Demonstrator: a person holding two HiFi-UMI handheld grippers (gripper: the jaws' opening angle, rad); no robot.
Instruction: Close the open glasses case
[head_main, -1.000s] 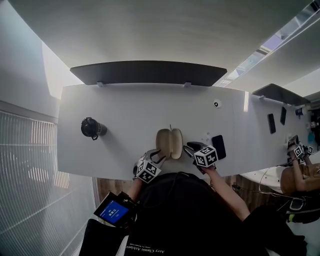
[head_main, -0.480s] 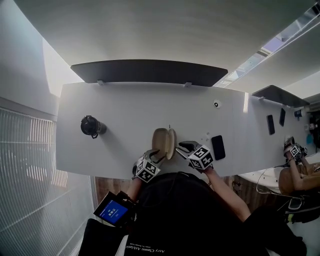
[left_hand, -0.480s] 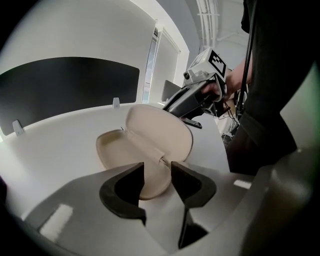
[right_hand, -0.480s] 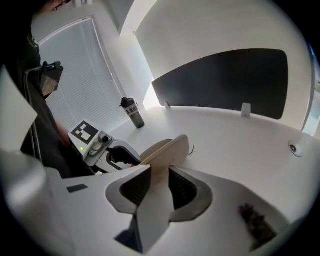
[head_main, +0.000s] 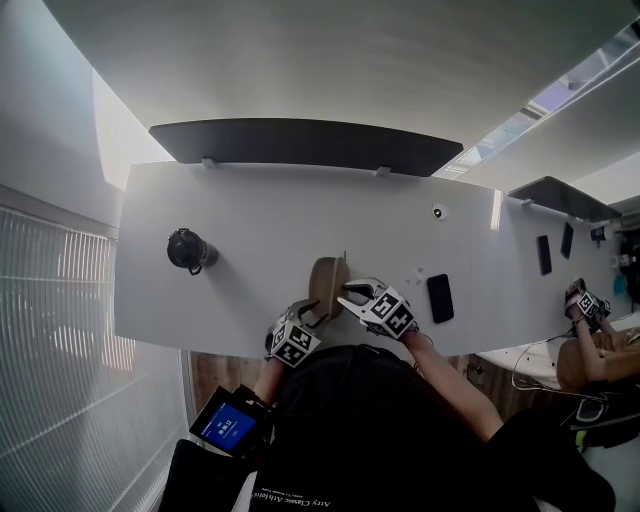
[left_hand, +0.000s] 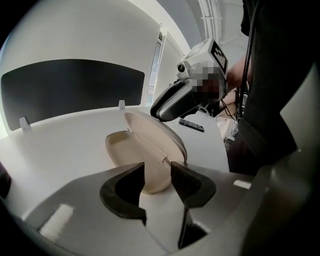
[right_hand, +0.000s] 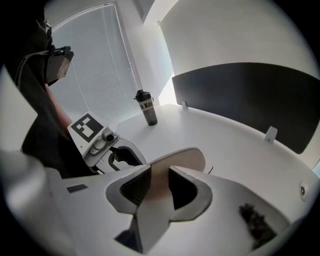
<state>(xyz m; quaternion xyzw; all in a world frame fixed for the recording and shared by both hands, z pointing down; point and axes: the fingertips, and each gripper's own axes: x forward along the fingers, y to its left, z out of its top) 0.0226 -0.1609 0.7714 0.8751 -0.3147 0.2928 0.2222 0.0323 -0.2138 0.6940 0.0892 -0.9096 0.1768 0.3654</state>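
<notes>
Case: beige clamshell glasses case (left_hand: 144, 151), lid (left_hand: 161, 136) half down.
Left gripper (left_hand: 157, 172): jaws just opening, astride case end.
Right gripper (right_hand: 160, 172): jaws apart, behind lid.
Remaining: full closure.

The glasses case (head_main: 328, 285) is an oval clamshell in pale beige, lying on the white worktop (head_main: 250, 220) close to its near edge and about midway along it, with its long axis running away from the person. It is partly open. The shallow base (left_hand: 119, 149) rests flat, its smooth cream inside showing, with a rounded end nearest the person. The lid (left_hand: 159, 136) is joined along one long side and leans tilted over the base, leaving a wedge-shaped gap on the other side. From the right gripper view the lid's outer shell looks smooth, slightly domed and tan.
</notes>
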